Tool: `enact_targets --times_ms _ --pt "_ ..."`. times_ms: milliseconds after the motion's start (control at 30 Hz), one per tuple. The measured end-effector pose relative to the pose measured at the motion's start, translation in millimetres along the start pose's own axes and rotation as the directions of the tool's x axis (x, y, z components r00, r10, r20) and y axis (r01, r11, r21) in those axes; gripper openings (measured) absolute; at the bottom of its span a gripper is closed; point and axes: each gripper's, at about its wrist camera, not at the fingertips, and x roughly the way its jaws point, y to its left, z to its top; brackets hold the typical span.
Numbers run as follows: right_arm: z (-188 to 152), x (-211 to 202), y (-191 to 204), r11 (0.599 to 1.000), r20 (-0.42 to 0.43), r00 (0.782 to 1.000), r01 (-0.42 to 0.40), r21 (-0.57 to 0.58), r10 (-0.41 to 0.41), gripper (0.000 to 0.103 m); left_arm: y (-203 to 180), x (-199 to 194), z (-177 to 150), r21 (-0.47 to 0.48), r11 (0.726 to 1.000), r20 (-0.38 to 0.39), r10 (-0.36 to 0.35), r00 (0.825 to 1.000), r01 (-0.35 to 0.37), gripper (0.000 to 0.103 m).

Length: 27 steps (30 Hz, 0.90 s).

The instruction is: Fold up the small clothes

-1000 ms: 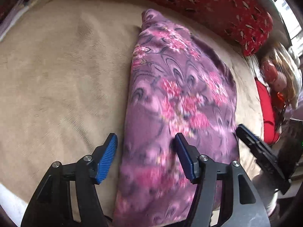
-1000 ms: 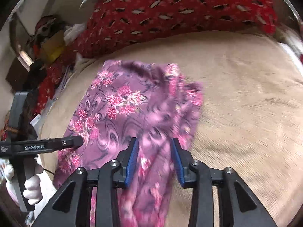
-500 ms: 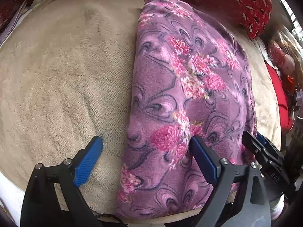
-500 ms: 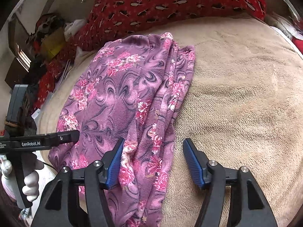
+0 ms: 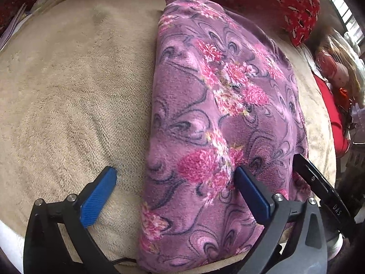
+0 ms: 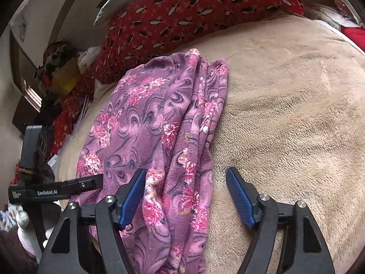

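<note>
A purple fleece garment with pink flowers (image 5: pixel 205 118) lies folded lengthwise into a long strip on a beige blanket (image 5: pixel 68 91). It also shows in the right wrist view (image 6: pixel 159 137), with stacked layered edges along its right side. My left gripper (image 5: pixel 175 185) is open and empty, straddling the garment's left folded edge at the near end. My right gripper (image 6: pixel 186 182) is open and empty, straddling the garment's right layered edge at the near end. The right gripper's black finger (image 5: pixel 319 182) shows at the garment's right edge in the left wrist view.
A red patterned pillow (image 6: pixel 194 16) lies along the far edge of the beige blanket (image 6: pixel 285 114). Red cloth and a doll (image 5: pixel 335 68) sit at the right in the left wrist view. Clutter and furniture (image 6: pixel 57 68) stand left of the bed.
Both grippers opened and let go of the garment. It now lies flat on the blanket as a long folded strip, and both grippers have drawn back toward its near end.
</note>
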Motion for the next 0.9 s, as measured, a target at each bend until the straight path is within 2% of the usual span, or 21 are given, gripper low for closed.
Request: enact_targets --times_ms 67,167,200,267,333,400,467,533,567,600,633,667,733,767,800,833,867,900 --pt "4.3 0.0 3.5 1.0 -0.04 0.999 0.015 -0.005 -0.015 0.074 0.9 -3.0 2.0 -0.008 1.0 -0.001 -0.016 1.0 0.016 0.103" --pt "18.7 -1.9 14.6 0.995 -0.126 0.988 0.081 -0.053 -0.088 0.073 12.7 -18.7 7.1 -0.054 0.998 0.016 -0.042 0.999 0.043 0.099" --pt "24.3 -6.5 16.9 0.991 -0.119 0.984 0.123 -0.06 -0.13 0.074 16.2 -23.8 10.9 -0.072 0.996 0.029 -0.044 0.999 0.046 0.099" --pt "38.0 -20.9 19.9 0.985 -0.047 0.985 0.166 -0.057 -0.168 0.074 26.6 -36.4 21.7 -0.121 0.991 0.068 -0.045 0.997 0.053 0.099" --pt "52.0 -29.4 20.5 0.987 0.009 0.988 0.156 -0.03 -0.155 0.075 33.1 -41.4 32.4 -0.15 0.986 0.08 -0.057 0.995 0.069 0.099" --pt "67.6 -25.9 19.9 0.995 0.025 0.994 0.102 0.006 -0.102 0.073 36.2 -42.1 43.6 -0.169 0.983 0.083 -0.058 0.995 0.072 0.099" --pt "82.5 -10.6 20.1 0.997 0.02 0.997 0.071 0.03 -0.072 0.072 34.9 -40.5 52.7 -0.175 0.982 0.085 -0.055 0.995 0.069 0.099" --pt "92.6 8.9 17.1 0.995 0.002 0.997 0.075 0.059 -0.075 0.068 31.7 -37.5 59.7 -0.178 0.982 0.081 -0.055 0.995 0.069 0.099" --pt "95.2 22.1 13.8 0.994 -0.021 0.997 0.071 0.085 -0.07 0.052 29.6 -36.3 63.1 -0.174 0.982 0.077 -0.059 0.995 0.072 0.099" --pt "96.9 31.5 9.7 0.992 -0.044 0.998 0.058 0.108 -0.053 0.024 28.1 -36.2 65.8 -0.168 0.983 0.079 -0.064 0.995 0.077 0.099" --pt "97.6 37.7 5.6 0.991 -0.06 0.998 0.04 0.131 -0.032 0.016 26.1 -35.7 68.4 -0.161 0.984 0.085 -0.063 0.994 0.076 0.099" --pt "99.1 35.1 4.6 0.991 -0.029 0.999 0.02 0.132 -0.016 0.009 24.6 -34.1 70.4 -0.151 0.986 0.093 -0.051 0.994 0.065 0.099" --pt "100.4 23.5 4.8 0.995 0.049 0.998 0.025 0.1 -0.03 0.008 17.7 -21.5 72.9 -0.127 0.992 0.086 0.004 0.996 0.007 0.099" --pt "99.8 23.9 1.4 0.994 0.058 0.996 0.06 0.092 -0.065 0.001 17.1 -9.5 74.0 -0.11 0.993 0.064 0.041 0.997 -0.033 0.099" --pt "99.8 29.7 -3.9 0.991 0.036 0.994 0.101 0.091 -0.104 0.0 17.4 5.6 74.5 -0.093 0.993 0.026 0.07 0.997 -0.067 0.099" --pt "99.1 39.3 -11.7 0.985 -0.014 0.99 0.139 0.098 -0.139 0.0 19.0 11.1 74.5 -0.091 0.994 0.016 0.069 0.998 -0.067 0.099" --pt "98.0 46.9 -20.9 0.982 -0.067 0.987 0.155 0.111 -0.148 0.0 20.3 7.5 74.4 -0.094 0.994 0.03 0.057 0.998 -0.054 0.099" --pt "98.7 42.3 -24.0 0.984 -0.054 0.991 0.127 0.127 -0.121 0.0 21.4 0.4 74.4 -0.091 0.995 0.037 0.038 0.999 -0.035 0.099"
